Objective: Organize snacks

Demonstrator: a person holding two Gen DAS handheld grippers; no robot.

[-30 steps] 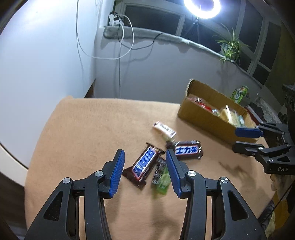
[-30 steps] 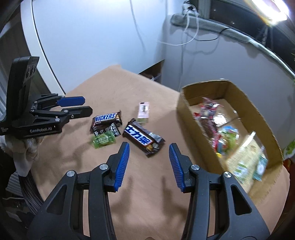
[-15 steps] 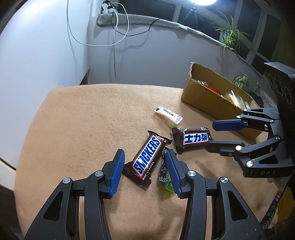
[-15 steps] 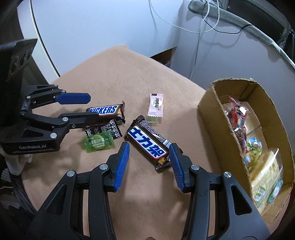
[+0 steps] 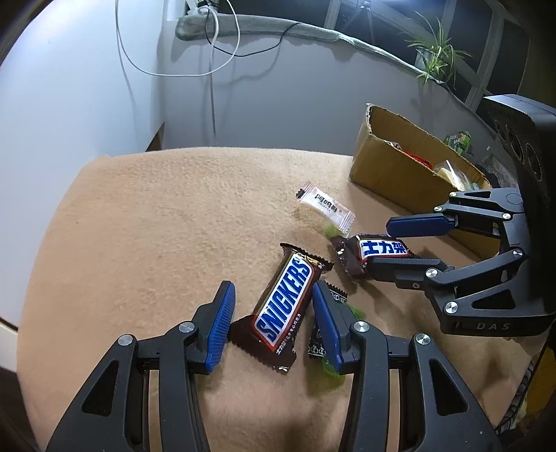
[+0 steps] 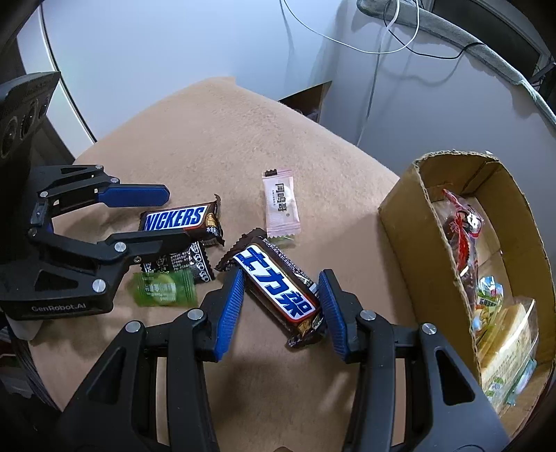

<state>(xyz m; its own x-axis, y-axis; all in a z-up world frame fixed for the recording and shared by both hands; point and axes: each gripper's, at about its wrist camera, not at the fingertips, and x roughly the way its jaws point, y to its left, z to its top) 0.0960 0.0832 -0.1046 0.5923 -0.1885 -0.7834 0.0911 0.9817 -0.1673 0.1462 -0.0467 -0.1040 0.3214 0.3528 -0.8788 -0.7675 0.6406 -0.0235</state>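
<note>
Five loose snacks are counted on the fuzzy tan cloth of the desk (image 6: pixel 215 139): two glossy brown chocolate bars, one pink sachet (image 6: pixel 280 203), one black packet (image 6: pixel 180 262) and one green crinkled candy (image 6: pixel 163 288). The English-lettered bar (image 5: pixel 283 307) is straddled by the spread fingers of the left gripper (image 5: pixel 274 325); the Chinese-lettered bar (image 6: pixel 278 290) is straddled, ungripped, by the right gripper (image 6: pixel 279 309). One rectangular cardboard box (image 6: pixel 410 226) holds further crinkly bags.

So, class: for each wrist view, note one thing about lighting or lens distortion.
Left wrist view: fisheye bends the window ledge into an arc; dark vignette at the corners. Right wrist view: gripper shadows fall on the tan cloth; cardboard box rim bows.
</note>
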